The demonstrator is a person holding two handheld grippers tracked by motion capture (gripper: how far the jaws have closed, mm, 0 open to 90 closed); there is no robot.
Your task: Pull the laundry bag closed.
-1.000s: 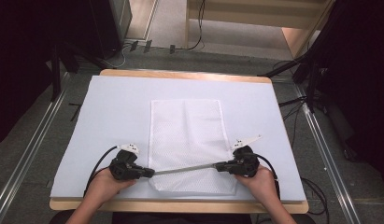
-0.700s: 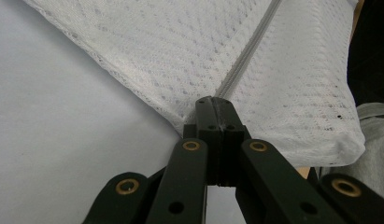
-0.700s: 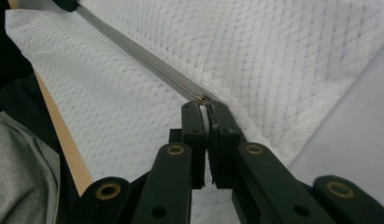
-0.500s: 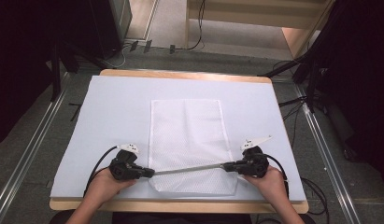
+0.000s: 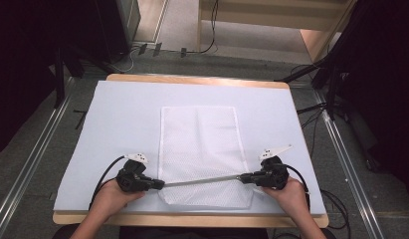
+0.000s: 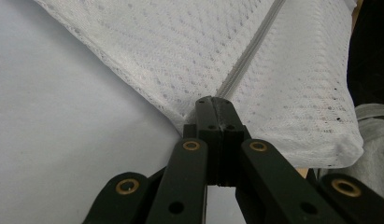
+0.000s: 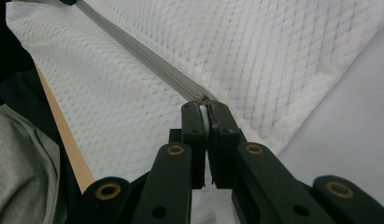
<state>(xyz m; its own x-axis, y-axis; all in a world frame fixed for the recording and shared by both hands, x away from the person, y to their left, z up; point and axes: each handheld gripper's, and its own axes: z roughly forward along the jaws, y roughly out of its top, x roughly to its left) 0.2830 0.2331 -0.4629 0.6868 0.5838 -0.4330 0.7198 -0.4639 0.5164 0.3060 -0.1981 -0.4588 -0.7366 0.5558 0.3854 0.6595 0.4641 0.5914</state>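
A white mesh bag [image 5: 199,139] lies flat on the pale mat [image 5: 117,124], its long side running away from me. A grey zipper [image 5: 202,181] crosses its near end. My left gripper [image 5: 161,184] is shut on the zipper's left end at the bag's edge. In the left gripper view the jaws [image 6: 213,105] pinch the mesh where the zipper [image 6: 255,46] begins. My right gripper [image 5: 242,178] is shut on the zipper's right end. In the right gripper view the jaws [image 7: 204,106] clamp a small brass piece at the end of the zipper [image 7: 147,58].
The mat covers a wooden table whose front edge [image 5: 192,219] runs close below both hands. Cables trail from each gripper toward me. Dark stands and floor cables [image 5: 336,99] flank the table on the right, with metal rails [image 5: 23,184] on the left.
My right gripper has shifted a little to the right along the zipper line. The left gripper has stayed in place.
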